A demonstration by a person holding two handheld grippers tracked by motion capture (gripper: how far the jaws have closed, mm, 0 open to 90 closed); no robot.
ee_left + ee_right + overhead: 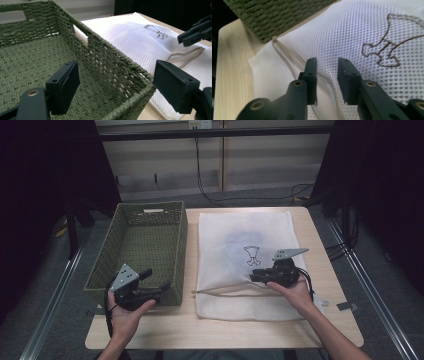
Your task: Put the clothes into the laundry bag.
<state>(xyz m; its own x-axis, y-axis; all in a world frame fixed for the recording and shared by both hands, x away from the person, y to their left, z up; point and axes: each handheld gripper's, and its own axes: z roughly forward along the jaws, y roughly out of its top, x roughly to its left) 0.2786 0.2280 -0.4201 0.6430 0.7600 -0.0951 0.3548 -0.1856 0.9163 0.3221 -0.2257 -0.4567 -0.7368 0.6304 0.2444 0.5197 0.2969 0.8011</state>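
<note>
The left gripper (156, 281) is hovering at the near right corner of the green basket (107, 260), jaws wide apart and straddling its rim without pressing it. At three o'clock from it, the white mesh bag (235, 245) is lying flat on the table (330, 265), its drawstring (220, 289) running nine-to-three. The right gripper (255, 276) is poised over that cord, jaws released, holding nothing; it is the nearer one.
</note>
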